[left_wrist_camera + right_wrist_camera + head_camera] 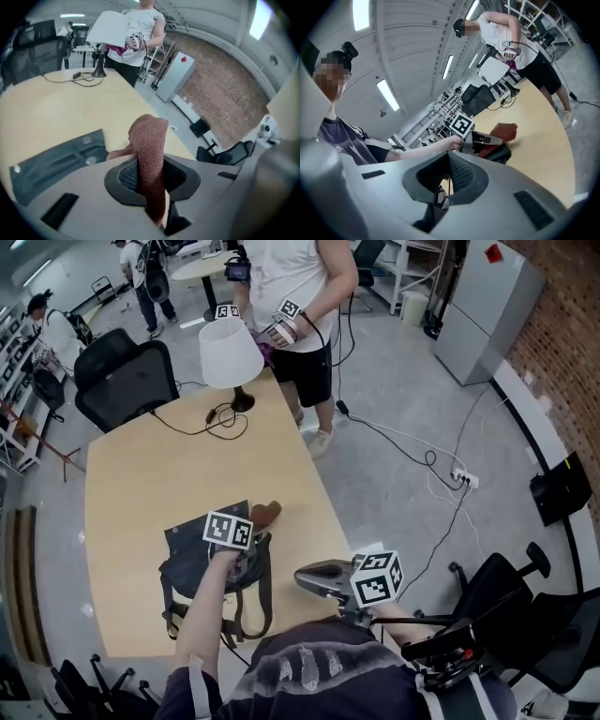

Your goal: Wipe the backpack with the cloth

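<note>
Right, your left gripper (pixel 152 180) has its jaws pinching the cloth (pixel 149 140), a reddish-brown knit piece that stands up out of them in a fold. It looks soft, light and limp, so I'd expect it to bunch and drag rather than glide; the grip low on the fold seems the right place.

The backpack (pixel 192 563) lies flat on the near part of the bench (pixel 150 474), close to your edge. The cloth's free end sits at its far right corner. It's dark grey fabric with loose straps (pixel 265 601) trailing toward you. It will probably crease and slide under a wipe, so a hold on a strap or the top edge would steady it.

Your right gripper (pixel 445 176) has its jaws pressed together on nothing. It hangs by the bench's near right corner, apart from the backpack.

The count: one backpack, one cloth, two grippers of yours, one lamp (pixel 230 357) at the far end, and one person (pixel 300 296) standing behind it.
</note>
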A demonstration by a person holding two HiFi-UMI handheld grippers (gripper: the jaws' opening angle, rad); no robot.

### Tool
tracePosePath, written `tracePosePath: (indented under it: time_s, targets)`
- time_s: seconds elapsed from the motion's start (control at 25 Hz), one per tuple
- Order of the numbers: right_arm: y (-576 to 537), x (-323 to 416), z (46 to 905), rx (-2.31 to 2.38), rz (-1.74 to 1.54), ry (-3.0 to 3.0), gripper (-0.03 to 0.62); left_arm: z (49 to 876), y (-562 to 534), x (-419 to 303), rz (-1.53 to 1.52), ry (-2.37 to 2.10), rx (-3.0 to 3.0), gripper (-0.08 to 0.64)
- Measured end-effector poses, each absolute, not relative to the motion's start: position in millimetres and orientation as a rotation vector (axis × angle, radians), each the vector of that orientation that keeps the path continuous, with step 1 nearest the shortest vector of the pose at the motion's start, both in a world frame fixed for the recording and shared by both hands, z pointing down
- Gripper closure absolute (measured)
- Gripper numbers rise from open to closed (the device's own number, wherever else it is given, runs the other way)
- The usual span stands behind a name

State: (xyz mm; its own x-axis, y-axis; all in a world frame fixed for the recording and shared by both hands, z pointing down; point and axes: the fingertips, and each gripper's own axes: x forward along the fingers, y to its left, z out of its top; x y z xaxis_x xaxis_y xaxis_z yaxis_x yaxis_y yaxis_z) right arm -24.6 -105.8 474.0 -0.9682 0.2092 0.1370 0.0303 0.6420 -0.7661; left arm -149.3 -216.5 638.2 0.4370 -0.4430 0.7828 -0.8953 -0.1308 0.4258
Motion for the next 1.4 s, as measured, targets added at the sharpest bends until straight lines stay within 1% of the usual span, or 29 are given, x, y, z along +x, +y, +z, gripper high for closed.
tracePosePath:
  time_s: [0.12,0.2,0.28,0.44,0.64,0.72,0.88,1.08,1.4]
  targets:
    - [-105.4,-21.6,473.4,-0.216,1.214,-2.65,0.591,607.8,-228.9,-101.7,0.32,-1.027,1.811,0.482]
    - [-105.9,-21.1,472.4,-0.228,1.203,-2.655,0.591,602.5,-231.5,-92.2,0.271,-1.018,1.805,0.482]
    - [-106.5,-20.1,474.4,-0.222,1.211,-2.652,0.591,615.6,-225.5,-98.6,0.308,-1.066,1.755,0.482]
    - [-99.4,-19.9,477.7,-0.219,1.23,-2.634,0.591,646.8,-187.7,-134.7,0.462,-1.24,1.631,0.482]
    - [-80.5,-20.9,475.3,-0.241,1.215,-2.606,0.591,635.8,-141.8,-158.8,0.552,-1.365,1.658,0.482]
    - [-79.0,-32.6,467.3,-0.278,1.164,-2.62,0.591,626.0,-130.5,-175.8,0.588,-1.431,1.668,0.482]
    - [-79.9,-64.1,458.6,-0.334,1.083,-2.637,0.591,627.7,-96.9,-231.4,0.819,-1.563,1.633,0.483]
    - [-58.5,-91.4,462.0,-0.376,1.111,-2.598,0.591,645.9,-37.5,-282.1,0.844,-1.623,1.527,0.483]
    - [-34.0,-122.0,454.8,-0.38,1.081,-2.616,0.591,645.6,36.7,-356.1,0.841,-1.708,1.397,0.483]
